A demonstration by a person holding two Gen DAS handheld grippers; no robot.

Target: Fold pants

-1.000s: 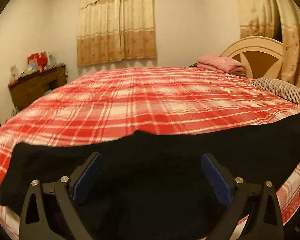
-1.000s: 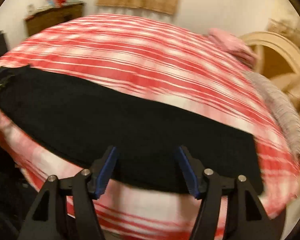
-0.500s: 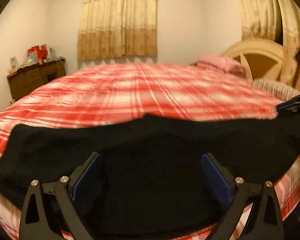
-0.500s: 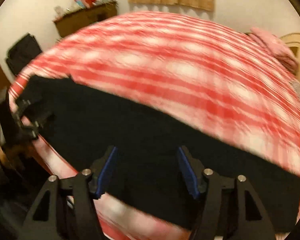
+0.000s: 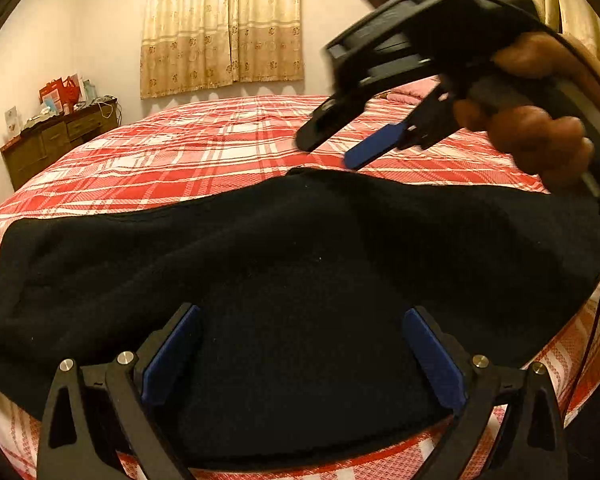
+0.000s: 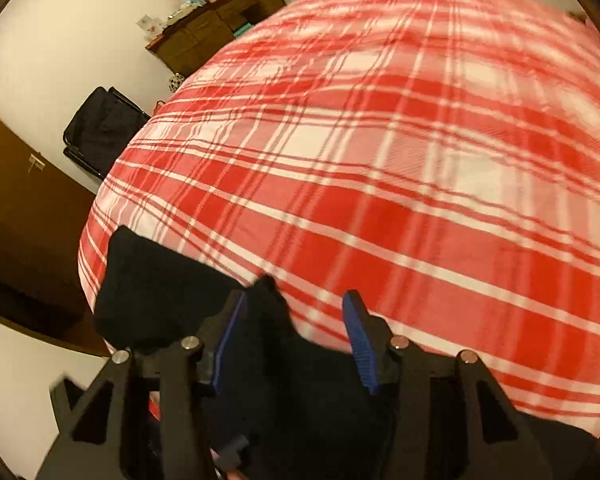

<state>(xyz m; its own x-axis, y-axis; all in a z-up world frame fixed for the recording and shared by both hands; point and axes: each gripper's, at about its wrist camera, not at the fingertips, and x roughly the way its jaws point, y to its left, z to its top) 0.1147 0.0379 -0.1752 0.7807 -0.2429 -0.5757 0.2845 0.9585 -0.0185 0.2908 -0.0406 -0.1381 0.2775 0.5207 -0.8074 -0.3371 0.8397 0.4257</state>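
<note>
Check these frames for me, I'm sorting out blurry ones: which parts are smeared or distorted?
Left wrist view: the right gripper and hand are motion-smeared, the black pants sharp. Right wrist view: the plaid bedspread streaks; fisheye bulges it.

Bedspread [image 6: 419, 160] beyond the pants [image 5: 300, 280] lies bare — dresser [image 5: 56, 136] well aside.

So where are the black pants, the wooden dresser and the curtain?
black pants [image 5: 300, 280], left wrist view, middle of the cloth
wooden dresser [image 5: 56, 140], left wrist view, drawer front
curtain [image 5: 220, 24], left wrist view, centre panel
</note>
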